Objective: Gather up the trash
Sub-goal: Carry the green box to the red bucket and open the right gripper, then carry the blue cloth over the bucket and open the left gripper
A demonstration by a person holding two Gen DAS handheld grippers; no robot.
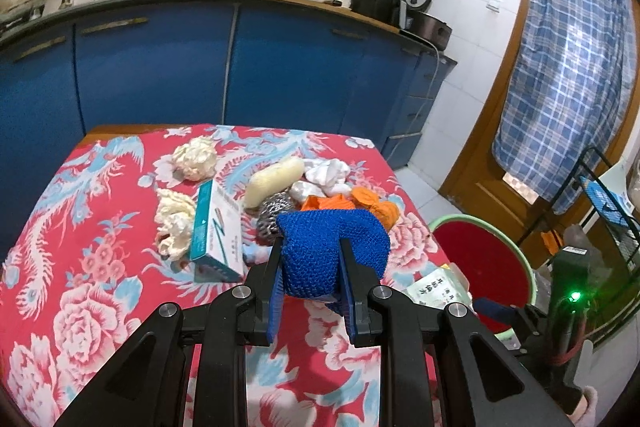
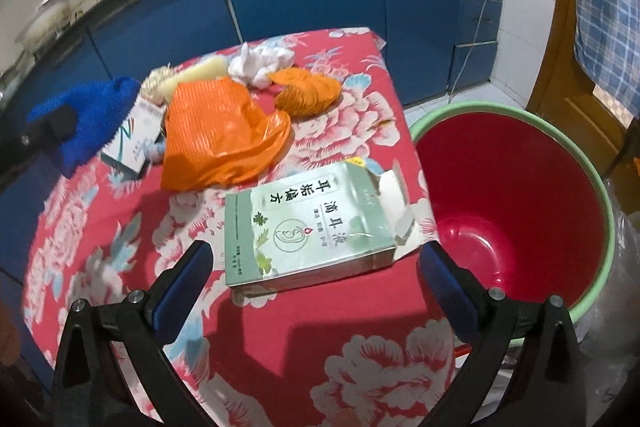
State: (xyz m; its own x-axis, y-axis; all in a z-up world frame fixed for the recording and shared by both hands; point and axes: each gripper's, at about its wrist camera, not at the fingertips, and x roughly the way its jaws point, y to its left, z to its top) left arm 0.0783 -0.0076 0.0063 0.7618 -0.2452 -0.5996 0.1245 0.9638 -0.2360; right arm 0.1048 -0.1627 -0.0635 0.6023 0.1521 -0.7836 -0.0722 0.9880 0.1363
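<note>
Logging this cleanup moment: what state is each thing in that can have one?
Left hand-held gripper: shut on the blue knitted cloth.
Right hand-held gripper: open, empty.
Pale green cardboard box: lying flat, end flap torn open.
Red plastic bucket with green rim: upright, nothing visible inside.
Orange plastic bag: crumpled on the table.
</note>
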